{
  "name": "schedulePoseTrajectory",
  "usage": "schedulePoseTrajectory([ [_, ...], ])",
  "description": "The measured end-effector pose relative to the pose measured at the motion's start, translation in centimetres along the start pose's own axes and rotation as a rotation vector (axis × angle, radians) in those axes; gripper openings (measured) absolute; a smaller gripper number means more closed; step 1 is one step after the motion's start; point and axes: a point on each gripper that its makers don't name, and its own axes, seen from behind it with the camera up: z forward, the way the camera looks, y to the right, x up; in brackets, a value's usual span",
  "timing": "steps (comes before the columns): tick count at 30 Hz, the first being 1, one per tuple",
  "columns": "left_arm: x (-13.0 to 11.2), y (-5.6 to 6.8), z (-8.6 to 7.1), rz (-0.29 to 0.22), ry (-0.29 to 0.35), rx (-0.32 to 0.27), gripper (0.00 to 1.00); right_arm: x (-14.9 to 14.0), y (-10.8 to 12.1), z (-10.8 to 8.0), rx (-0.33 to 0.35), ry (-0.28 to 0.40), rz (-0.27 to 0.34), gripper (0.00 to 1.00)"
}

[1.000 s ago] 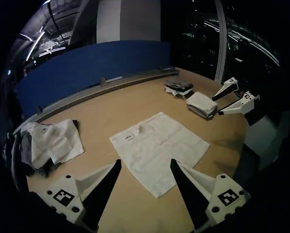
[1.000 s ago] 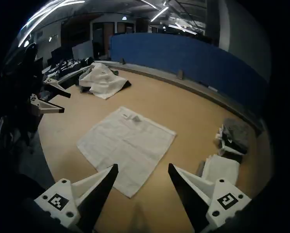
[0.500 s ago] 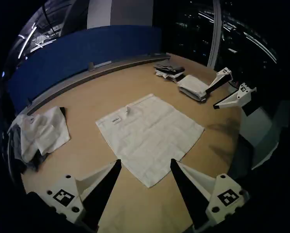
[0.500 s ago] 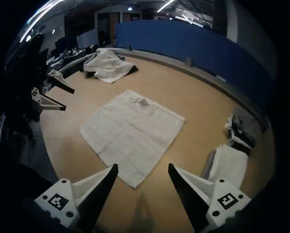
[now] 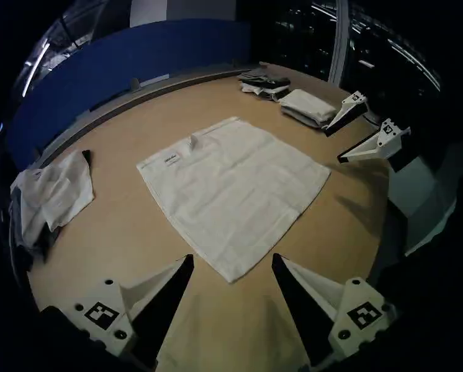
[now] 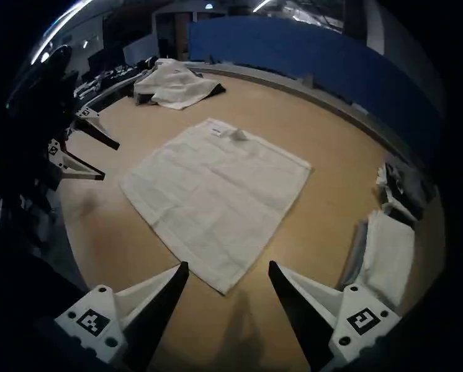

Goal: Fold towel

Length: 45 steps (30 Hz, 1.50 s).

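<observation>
Both the left tool (image 5: 231,256) and the right tool (image 6: 227,263), spread and empty, have neared the flat towel (image 5: 231,180) on the surface (image 5: 107,235), so gripping corners looks next.

Two fisheyes above adjacent corners of the towel (image 5: 231,186), both downward, fairly near (towel common to both).

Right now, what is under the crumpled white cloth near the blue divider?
A dark cloth peeks out from under the crumpled white cloth at its edge. How far it reaches underneath, and anything else there, is covered.
</observation>
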Motion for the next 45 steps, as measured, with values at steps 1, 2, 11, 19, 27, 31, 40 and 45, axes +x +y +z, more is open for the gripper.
schedulePoseTrajectory([
  [1, -0.3, 0.0, 0.3, -0.001, -0.005, 0.001, 0.94, -0.3, 0.0, 0.3, -0.002, -0.002, 0.001, 1.00],
  [2, -0.5, 0.0, 0.6, -0.003, -0.011, 0.003, 0.94, -0.6, 0.1, 0.6, -0.004, -0.005, 0.003, 1.00],
  [11, -1.9, 0.1, 2.2, -0.022, -0.041, 0.000, 0.94, -3.1, 0.0, 2.1, 0.005, -0.039, 0.010, 0.87],
  [19, -2.7, 0.3, 3.0, 0.004, -0.067, -0.001, 0.89, -4.0, 0.0, 2.7, 0.010, -0.053, 0.033, 0.71],
  [27, -3.2, 0.3, 3.5, -0.001, -0.092, -0.004, 0.71, -4.5, -0.1, 2.8, 0.018, -0.065, 0.038, 0.58],
  [31, -3.5, 0.3, 3.8, -0.011, -0.106, -0.002, 0.54, -4.7, -0.1, 3.0, 0.017, -0.069, 0.029, 0.57],
  [40, -3.7, -0.3, 4.3, -0.002, -0.120, 0.029, 0.24, -4.9, 0.1, 3.4, 0.006, -0.067, 0.043, 0.33],
  [45, -3.7, -0.3, 4.3, -0.007, -0.125, 0.030, 0.24, -4.9, -0.2, 3.4, 0.014, -0.067, 0.047, 0.33],
])
